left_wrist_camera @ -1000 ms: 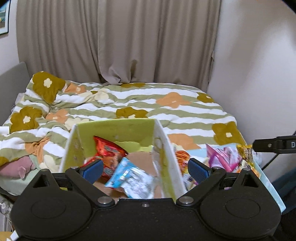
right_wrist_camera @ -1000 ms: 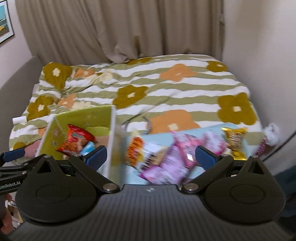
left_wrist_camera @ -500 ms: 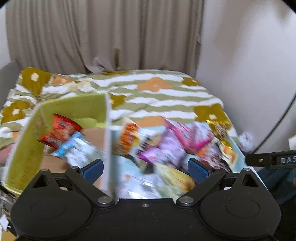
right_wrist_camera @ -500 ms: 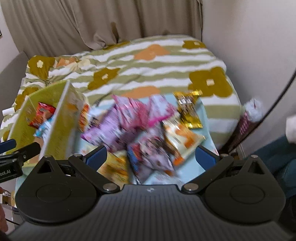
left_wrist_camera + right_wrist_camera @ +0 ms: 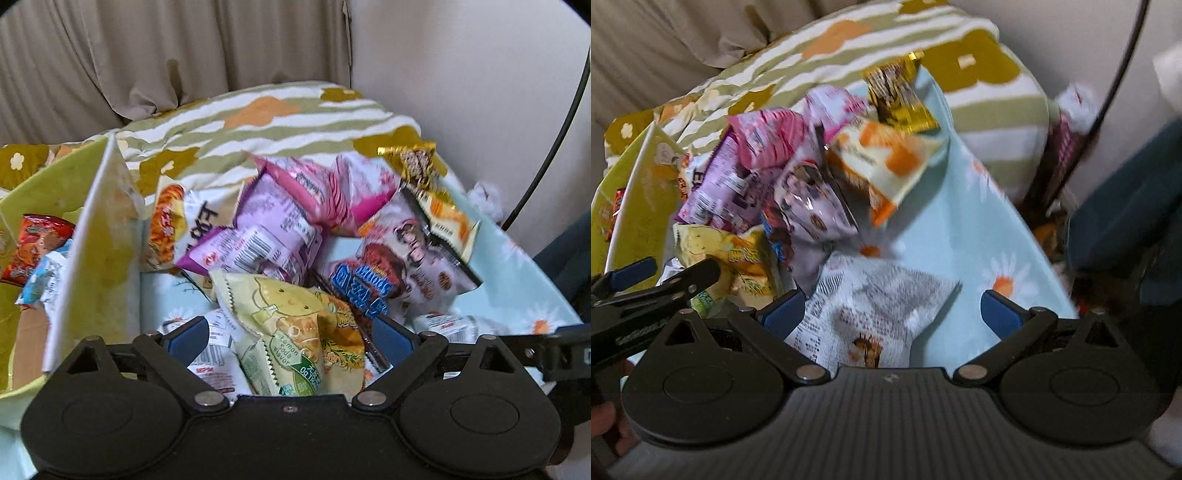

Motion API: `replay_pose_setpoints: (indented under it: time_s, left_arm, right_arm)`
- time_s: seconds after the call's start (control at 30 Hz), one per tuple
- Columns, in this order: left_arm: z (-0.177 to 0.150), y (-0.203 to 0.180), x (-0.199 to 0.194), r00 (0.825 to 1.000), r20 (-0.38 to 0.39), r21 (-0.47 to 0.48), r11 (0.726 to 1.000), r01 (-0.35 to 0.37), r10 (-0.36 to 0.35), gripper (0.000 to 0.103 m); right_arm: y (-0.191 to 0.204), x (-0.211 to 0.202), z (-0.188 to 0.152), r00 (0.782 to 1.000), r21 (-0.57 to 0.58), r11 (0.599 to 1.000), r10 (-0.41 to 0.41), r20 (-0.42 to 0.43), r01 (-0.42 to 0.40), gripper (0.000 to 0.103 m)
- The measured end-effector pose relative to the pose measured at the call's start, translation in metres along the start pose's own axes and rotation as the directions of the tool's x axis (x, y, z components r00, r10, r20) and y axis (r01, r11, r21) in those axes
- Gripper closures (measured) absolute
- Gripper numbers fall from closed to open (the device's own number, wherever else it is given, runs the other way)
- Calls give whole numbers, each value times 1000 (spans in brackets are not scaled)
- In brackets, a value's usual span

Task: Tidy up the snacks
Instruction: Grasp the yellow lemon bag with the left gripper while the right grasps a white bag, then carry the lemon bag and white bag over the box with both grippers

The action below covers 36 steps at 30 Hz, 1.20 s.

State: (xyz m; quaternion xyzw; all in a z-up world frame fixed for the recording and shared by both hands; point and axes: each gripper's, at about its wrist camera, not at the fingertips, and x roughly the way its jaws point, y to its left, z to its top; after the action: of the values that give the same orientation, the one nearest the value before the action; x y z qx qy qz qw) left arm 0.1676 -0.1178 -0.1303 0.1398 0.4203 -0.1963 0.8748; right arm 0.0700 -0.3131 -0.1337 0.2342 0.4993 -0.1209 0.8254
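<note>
Two grippers hover with jaws spread wide over a heap of snack packets on a pale blue daisy-print cloth.

The left gripper (image 5: 288, 334) holds nothing; between its jaws lies a yellow packet (image 5: 291, 332) reading "Lemon Soda Flavor" (upside down). The right gripper (image 5: 890, 310), also empty, frames a white packet (image 5: 871, 306) whose print is too blurred to read. Purple, pink and gold packets pile just behind. A green box (image 5: 99, 236) to the left holds a red packet (image 5: 33, 243).
</note>
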Motion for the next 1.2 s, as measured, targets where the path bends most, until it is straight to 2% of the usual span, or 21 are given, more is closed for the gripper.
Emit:
replay_pose_setpoints:
  time_s: [0.13,0.2,0.33,0.4,0.6,1.13,1.2]
  left_arm:
    - [-1,-3,17,1000,-23,20,1000,5,-4,10]
    - [-2,-6,25,999,-43,45,999,2,0,15]
    - [-5,-9,35,997,-71,81,997,4,1,17]
    - [-6,-8,35,997,-71,97,995,-1,8,26]
    - [-5,-7,30,999,-48,124,992,3,3,45]
    - [-5,0,10,1000,-29,108,994,7,-4,49]
    - [-5,1,8,1000,-25,105,994,5,-2,49]
  right_arm:
    - [-5,12,-4,1000,50,999,18,-13,-17,0]
    - [-7,16,-5,999,81,996,28,-18,-26,0]
    - [-12,24,-6,998,141,988,62,-28,-57,0]
    - [-12,28,-7,997,159,985,70,-35,-63,0]
    - [-8,39,-9,996,188,980,73,-53,-62,0]
    - [0,52,-7,995,162,985,74,-71,-62,0]
    - [0,53,-7,993,159,984,88,-77,-75,12]
